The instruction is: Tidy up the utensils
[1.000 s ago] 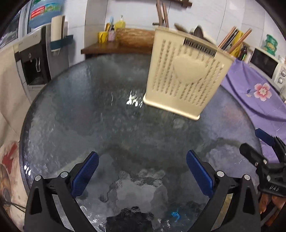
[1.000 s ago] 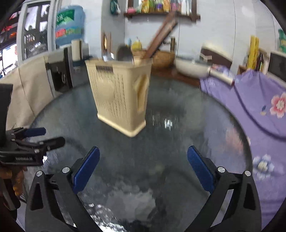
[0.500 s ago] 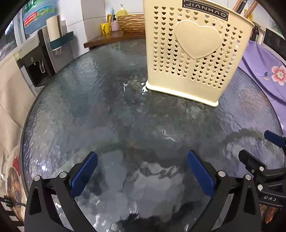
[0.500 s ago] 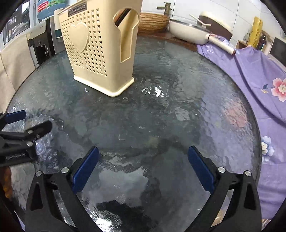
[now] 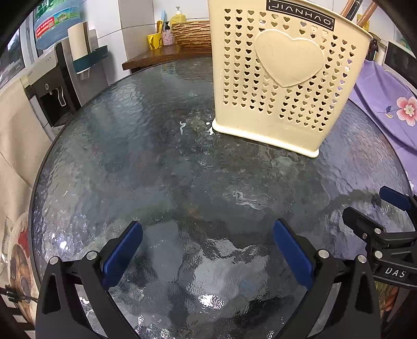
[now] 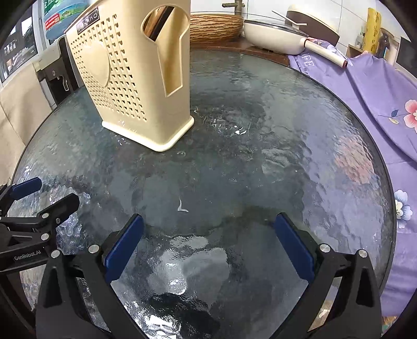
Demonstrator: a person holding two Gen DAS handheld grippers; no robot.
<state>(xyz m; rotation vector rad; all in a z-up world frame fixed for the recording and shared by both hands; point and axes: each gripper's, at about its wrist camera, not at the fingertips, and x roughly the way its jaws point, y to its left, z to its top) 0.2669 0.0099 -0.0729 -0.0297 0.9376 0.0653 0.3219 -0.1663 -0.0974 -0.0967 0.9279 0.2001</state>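
Note:
A cream plastic utensil holder (image 5: 284,75) with heart-shaped holes stands upright on the round glass table (image 5: 156,169); in the right wrist view the holder (image 6: 135,78) is at the upper left. Wooden handle tips (image 5: 365,10) stick out of its top. My left gripper (image 5: 208,247) hovers open over bare glass near the table's front edge, nothing between its fingers. My right gripper (image 6: 208,242) is open too and holds nothing. Each gripper shows at the edge of the other's view: the right gripper (image 5: 375,206), the left gripper (image 6: 44,193).
A purple flowered cloth (image 6: 365,86) covers something to the right of the table. A white pan (image 6: 281,34) and a woven basket (image 6: 216,26) sit on the wooden counter behind. A water dispenser (image 5: 52,86) stands at the left.
Both grippers have dropped lower and tilted down toward the table, so the holder now looms larger and higher in each view. Both stay open and empty.

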